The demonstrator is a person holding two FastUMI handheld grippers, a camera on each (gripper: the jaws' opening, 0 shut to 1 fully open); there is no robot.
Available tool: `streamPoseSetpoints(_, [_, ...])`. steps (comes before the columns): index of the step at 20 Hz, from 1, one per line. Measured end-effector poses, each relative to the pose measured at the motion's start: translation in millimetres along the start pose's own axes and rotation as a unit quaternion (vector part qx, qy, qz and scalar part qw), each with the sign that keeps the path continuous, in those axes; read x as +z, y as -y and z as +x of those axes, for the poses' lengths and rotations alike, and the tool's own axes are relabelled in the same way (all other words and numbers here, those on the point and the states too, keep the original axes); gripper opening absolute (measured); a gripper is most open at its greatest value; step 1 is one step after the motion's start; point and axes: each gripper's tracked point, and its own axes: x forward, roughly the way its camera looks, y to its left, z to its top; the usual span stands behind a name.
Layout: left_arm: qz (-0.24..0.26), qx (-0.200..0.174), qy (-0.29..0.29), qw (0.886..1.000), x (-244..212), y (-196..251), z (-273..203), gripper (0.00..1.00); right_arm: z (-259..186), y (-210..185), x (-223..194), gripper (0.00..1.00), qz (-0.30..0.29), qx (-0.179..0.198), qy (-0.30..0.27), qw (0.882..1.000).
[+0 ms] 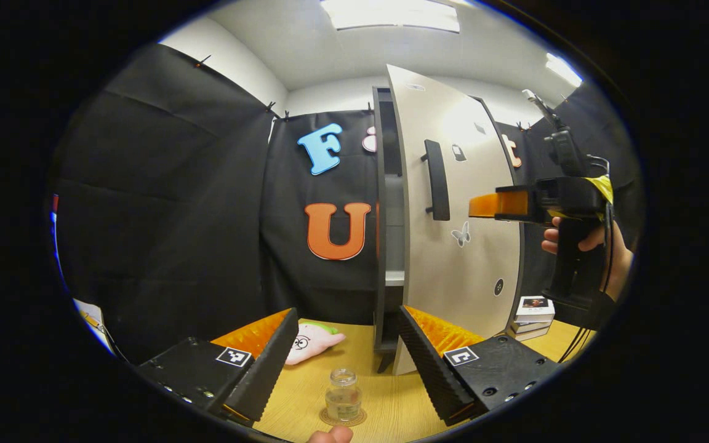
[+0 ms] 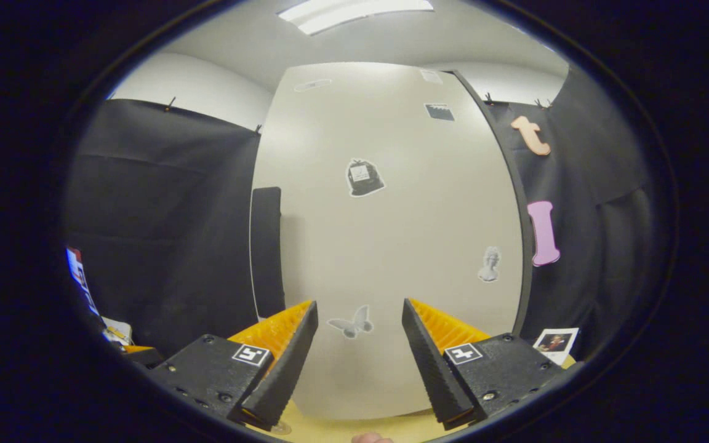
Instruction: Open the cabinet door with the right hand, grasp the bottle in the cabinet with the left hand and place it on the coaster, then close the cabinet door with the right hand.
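Observation:
A small clear bottle (image 1: 343, 397) stands upright on a round coaster (image 1: 330, 421) on the wooden table. My left gripper (image 1: 348, 344) hangs open just above and behind it, its fingers clear of the glass. The tall cabinet (image 1: 382, 215) has its pale door (image 1: 471, 246) ajar, with a dark handle (image 1: 437, 178) on it. A hand (image 1: 582, 237) holds my right gripper (image 1: 484, 206) level in front of the door, right of the handle. In the right gripper view my right gripper (image 2: 359, 332) is open and faces the door (image 2: 391, 215) close up, with the handle (image 2: 266, 246) to its left.
A pink and green plush toy (image 1: 311, 341) lies on the table (image 1: 391, 412) left of the cabinet's foot. A small stack of books (image 1: 533, 314) sits right of the door, and its top cover (image 2: 554, 341) appears in the right gripper view. Black cloth walls close in behind.

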Motion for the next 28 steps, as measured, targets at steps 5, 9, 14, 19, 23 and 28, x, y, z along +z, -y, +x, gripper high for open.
streamPoseSetpoints(5, [-0.016, -0.02, 0.005, 1.0, 6.6, 16.9, 0.8, 0.98, -61.1, 27.1, -2.2, 0.89, -0.03, -0.042, 0.008, 0.999])
streamPoseSetpoints(9, [-0.015, -0.049, 0.007, 0.999, 11.9, 34.7, 1.8, 0.97, -115.7, 47.8, -18.9, 0.89, -0.023, -0.086, -0.005, 0.996])
streamPoseSetpoints(14, [-0.021, -0.063, 0.019, 0.998, 21.7, 51.2, 0.8, 0.97, -182.8, 81.1, -44.5, 0.89, -0.022, -0.144, -0.027, 0.989])
streamPoseSetpoints(19, [-0.019, -0.051, 0.03, 0.998, 28.8, 49.6, -5.4, 0.97, -221.3, 97.3, -33.9, 0.89, -0.024, -0.181, -0.032, 0.983])
streamPoseSetpoints(23, [-0.021, -0.039, 0.033, 0.998, 34.5, 48.2, -8.3, 0.97, -220.1, 95.2, -24.3, 0.89, -0.005, -0.169, -0.023, 0.985])
streamPoseSetpoints(28, [-0.02, -0.026, 0.031, 0.999, 35.8, 43.6, -9.2, 0.97, -211.8, 86.8, -20.5, 0.89, -0.01, -0.151, -0.021, 0.988])
